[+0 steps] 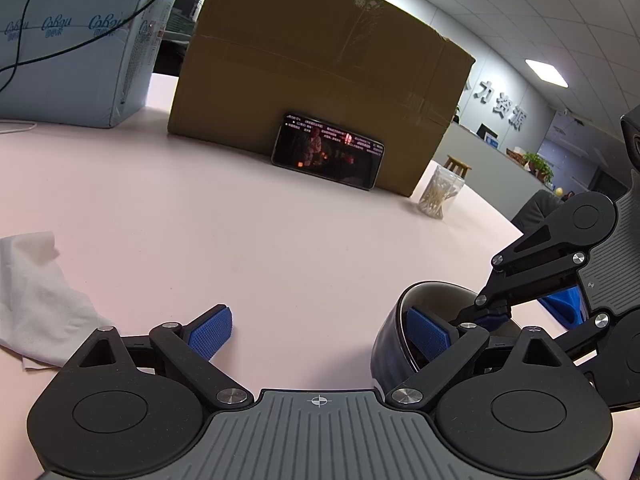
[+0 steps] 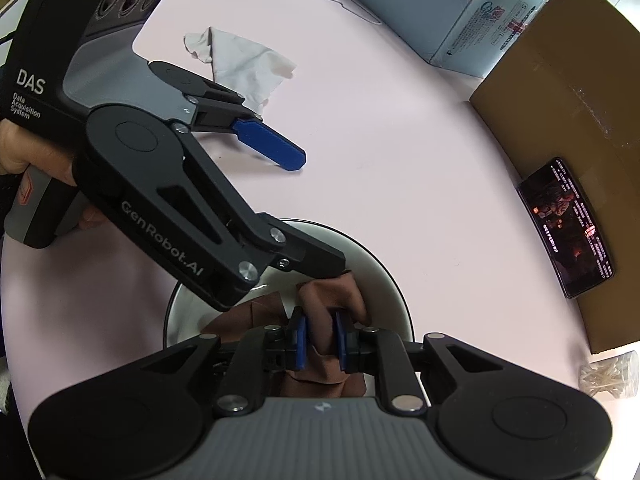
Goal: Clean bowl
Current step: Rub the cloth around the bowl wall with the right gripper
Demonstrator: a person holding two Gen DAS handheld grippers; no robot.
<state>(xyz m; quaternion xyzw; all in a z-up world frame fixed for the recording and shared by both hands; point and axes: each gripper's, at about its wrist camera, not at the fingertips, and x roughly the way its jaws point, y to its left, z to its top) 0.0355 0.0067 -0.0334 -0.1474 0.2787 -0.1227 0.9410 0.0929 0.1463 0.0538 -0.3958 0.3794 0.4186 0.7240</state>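
The left gripper (image 1: 326, 334) has its jaws spread wide and grips nothing; one blue pad sits inside the bowl (image 1: 390, 344) against its inner wall, the other rests out over the pink tabletop (image 1: 248, 240). A crumpled white tissue (image 1: 36, 300) lies on the tabletop just outside the free jaw. The right gripper (image 2: 320, 338) has its jaws pinched nearly together on a brown cloth (image 2: 334, 296), which bunches up ahead of the pads, down inside the pale bowl (image 2: 394, 292). Well ahead of the left jaws, a phone (image 1: 328, 150) leans against a cardboard box (image 1: 320, 60), with a jar of cotton swabs (image 1: 440, 192) beside it.
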